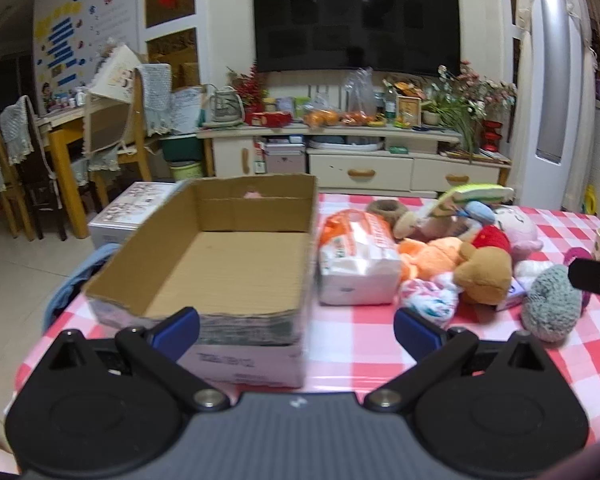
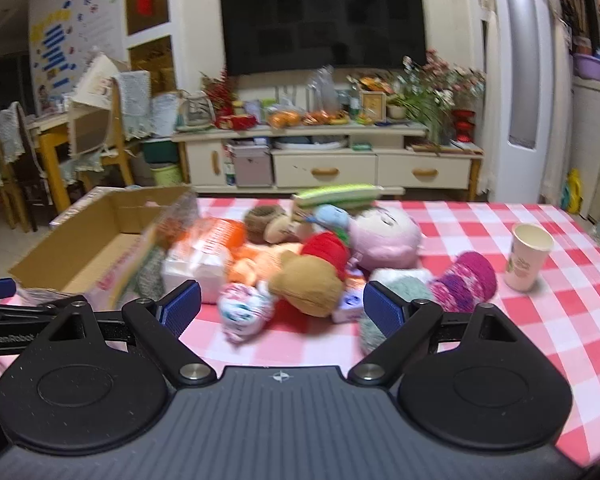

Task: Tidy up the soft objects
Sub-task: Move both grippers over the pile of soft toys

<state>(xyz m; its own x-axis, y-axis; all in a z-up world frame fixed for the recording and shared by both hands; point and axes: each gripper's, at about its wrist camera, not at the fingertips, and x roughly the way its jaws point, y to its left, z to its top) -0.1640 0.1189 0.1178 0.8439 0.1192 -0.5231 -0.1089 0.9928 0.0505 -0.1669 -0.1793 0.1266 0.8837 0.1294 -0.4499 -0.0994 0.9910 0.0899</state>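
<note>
Checked cloth covers the desk (image 2: 500, 320), where both the left hand-held gripper (image 1: 296, 326) and right hand-held gripper (image 2: 282, 306) gape empty before tangled soft toys (image 2: 304, 280) right of the box (image 1: 220, 264), so one pull might drag neighbours into the paper cup (image 2: 528, 256).

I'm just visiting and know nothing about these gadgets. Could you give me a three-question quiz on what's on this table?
1. True or false: the cardboard box already holds most of the toys.
2. What stands alone near the table's right side? A) paper cup B) kettle C) bowl
3. Fill in: both the left gripper and right gripper are ____, holding nothing.

Key: 1. False; the brown plush toy and the rest lie piled on the checked tablecloth. 2. A. 3. Open.
</note>
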